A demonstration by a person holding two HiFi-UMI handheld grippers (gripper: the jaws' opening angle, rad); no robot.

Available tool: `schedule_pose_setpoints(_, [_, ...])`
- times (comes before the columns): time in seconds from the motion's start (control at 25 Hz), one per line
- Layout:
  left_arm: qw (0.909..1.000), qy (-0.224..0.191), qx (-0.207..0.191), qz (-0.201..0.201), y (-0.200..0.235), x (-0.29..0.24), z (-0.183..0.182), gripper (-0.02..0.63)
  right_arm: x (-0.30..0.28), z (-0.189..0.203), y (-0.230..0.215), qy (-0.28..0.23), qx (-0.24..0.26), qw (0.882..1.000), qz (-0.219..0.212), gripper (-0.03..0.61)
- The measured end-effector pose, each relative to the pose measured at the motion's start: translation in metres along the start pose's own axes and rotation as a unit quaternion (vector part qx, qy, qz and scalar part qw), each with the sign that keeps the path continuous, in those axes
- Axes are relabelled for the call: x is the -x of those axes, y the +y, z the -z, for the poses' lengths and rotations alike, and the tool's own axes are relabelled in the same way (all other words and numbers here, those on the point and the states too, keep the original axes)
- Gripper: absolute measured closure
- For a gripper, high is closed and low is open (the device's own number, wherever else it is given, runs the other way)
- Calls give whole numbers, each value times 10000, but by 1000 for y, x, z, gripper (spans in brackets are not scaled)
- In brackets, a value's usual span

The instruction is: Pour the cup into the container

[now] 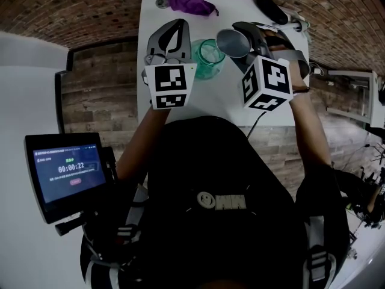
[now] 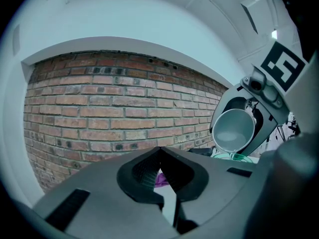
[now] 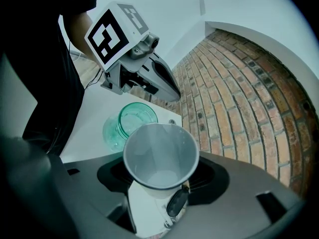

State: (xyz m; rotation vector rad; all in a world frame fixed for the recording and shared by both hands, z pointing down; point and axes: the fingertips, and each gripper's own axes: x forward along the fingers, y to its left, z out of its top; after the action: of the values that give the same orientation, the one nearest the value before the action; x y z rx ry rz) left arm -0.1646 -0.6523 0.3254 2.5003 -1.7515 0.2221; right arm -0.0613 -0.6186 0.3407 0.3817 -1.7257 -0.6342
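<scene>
The pale grey tapered plastic cup is clamped between the jaws of the right gripper. It is tipped forward, with its mouth pointing away from the tool. Just ahead of its lip and below it, the open green glass jar stands on the white table. Whether anything is left in the cup's bottom is hard to say. A clean pour calls for holding the lip over the jar's mouth and tilting slowly. The left gripper, jaws closed on nothing, hovers beside the jar.
</scene>
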Motion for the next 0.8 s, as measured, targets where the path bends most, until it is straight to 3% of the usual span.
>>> schedule_pose_setpoints(0.8, [9999, -36, -36, 97, -6, -2, -3, 611, 0, 0, 2, 35, 95, 9999, 8, 291])
